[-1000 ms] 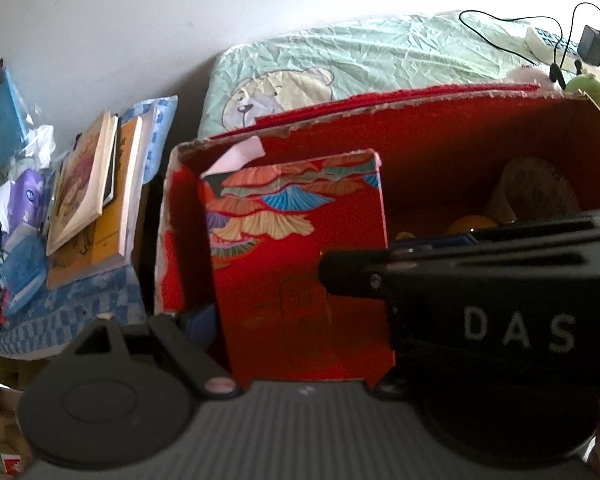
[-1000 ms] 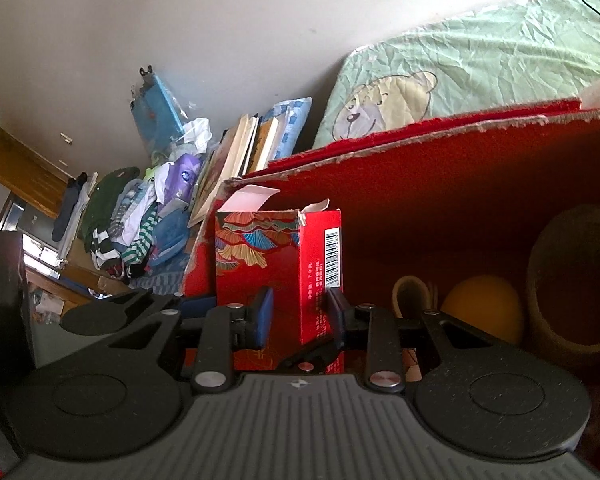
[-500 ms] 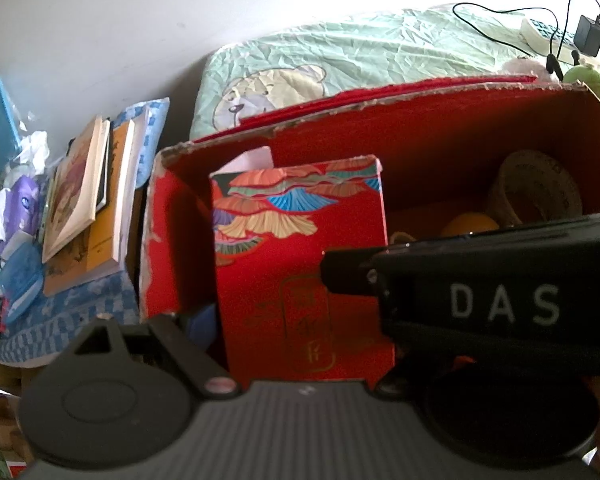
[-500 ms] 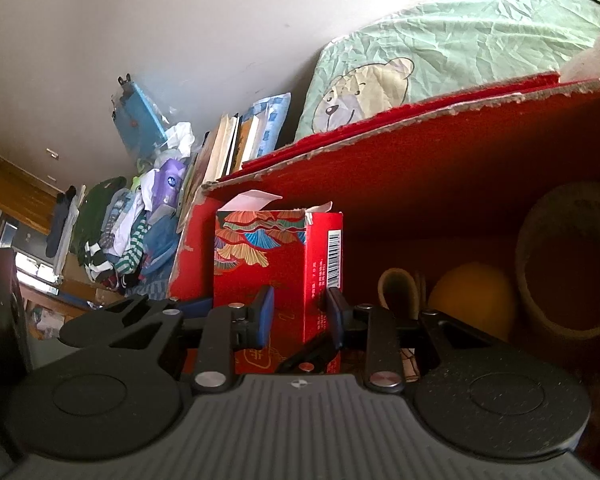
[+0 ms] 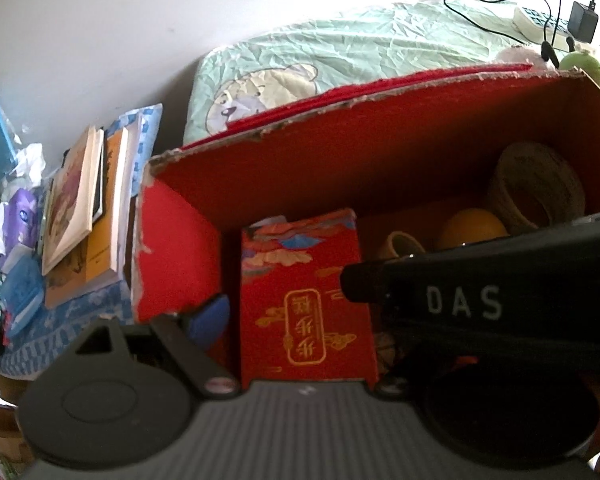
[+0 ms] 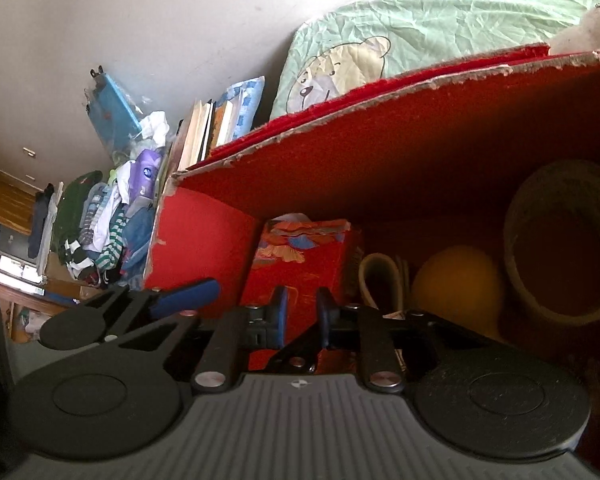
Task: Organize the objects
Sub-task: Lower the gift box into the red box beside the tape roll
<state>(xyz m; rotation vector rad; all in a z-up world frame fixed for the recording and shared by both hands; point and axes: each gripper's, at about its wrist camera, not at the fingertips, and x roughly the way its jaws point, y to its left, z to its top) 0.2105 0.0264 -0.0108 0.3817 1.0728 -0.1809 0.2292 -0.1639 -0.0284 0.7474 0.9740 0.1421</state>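
A red carton (image 5: 300, 264) with gold lettering stands upright in the left end of a big red cardboard box (image 5: 380, 160). My right gripper (image 6: 302, 312) is shut on the carton (image 6: 300, 256), both blue pads pressed to its near edge. Its black body (image 5: 480, 304) crosses the left wrist view and hides my left gripper's right finger. My left gripper (image 5: 300, 320) is open around the carton, and its blue left finger (image 5: 214, 314) stands apart from the carton's side.
To the carton's right, the box holds a small roll (image 6: 380, 276), an orange ball (image 6: 456, 284) and a large tape roll (image 6: 564, 240). Books (image 5: 84, 208) and a clothes pile (image 6: 100, 224) lie left of the box. A green bear quilt (image 5: 340, 52) lies behind it.
The carton has sunk from above the box rim down inside the box, carried by my right gripper. It now looks smaller and farther from my left gripper.
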